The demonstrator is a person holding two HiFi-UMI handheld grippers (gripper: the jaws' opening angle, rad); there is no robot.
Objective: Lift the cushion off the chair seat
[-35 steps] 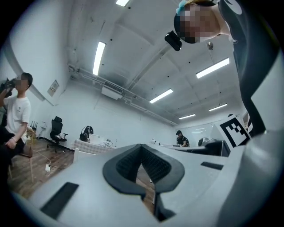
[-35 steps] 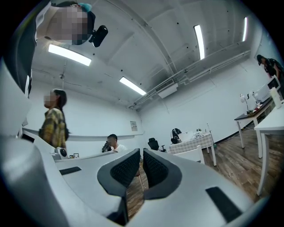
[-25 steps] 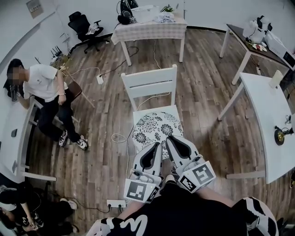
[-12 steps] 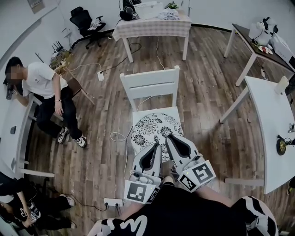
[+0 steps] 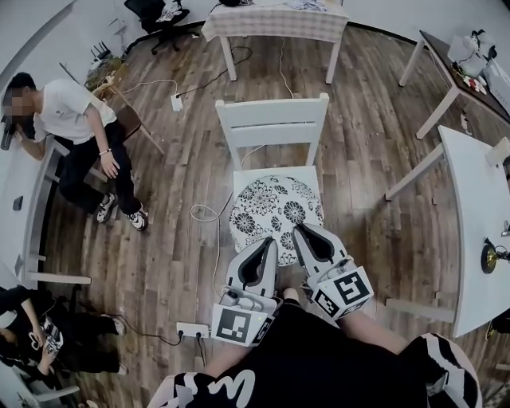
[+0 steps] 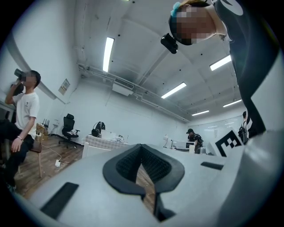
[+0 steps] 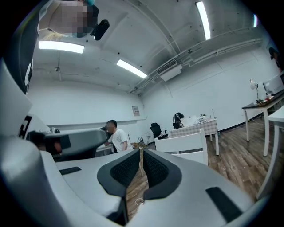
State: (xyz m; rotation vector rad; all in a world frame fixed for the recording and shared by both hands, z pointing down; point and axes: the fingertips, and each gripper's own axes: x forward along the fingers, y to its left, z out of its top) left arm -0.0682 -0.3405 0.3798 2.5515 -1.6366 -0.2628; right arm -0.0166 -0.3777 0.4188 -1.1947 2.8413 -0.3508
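A round cushion (image 5: pixel 276 209) with a black-and-white flower print lies on the seat of a white wooden chair (image 5: pixel 272 121) in the middle of the head view. My left gripper (image 5: pixel 267 244) and right gripper (image 5: pixel 302 231) hover side by side over the cushion's near edge, both shut with nothing between the jaws. I cannot tell whether they touch it. The left gripper view shows the shut left gripper (image 6: pixel 141 148) pointing level past the chair back (image 6: pixel 95 148). The right gripper view shows the shut right gripper (image 7: pixel 141 150) and the chair (image 7: pixel 182 144). The cushion is hidden in both gripper views.
A person (image 5: pixel 76 127) sits at the left by a white desk. A cable (image 5: pixel 209 215) and a power strip (image 5: pixel 195 329) lie on the wood floor left of the chair. White tables (image 5: pixel 478 199) stand at the right, a checked table (image 5: pixel 275 20) behind the chair.
Both grippers have sunk and edged forward over the cushion's near edge, still shut. The chair now looks closer in the head view. The seated person has lowered an arm.
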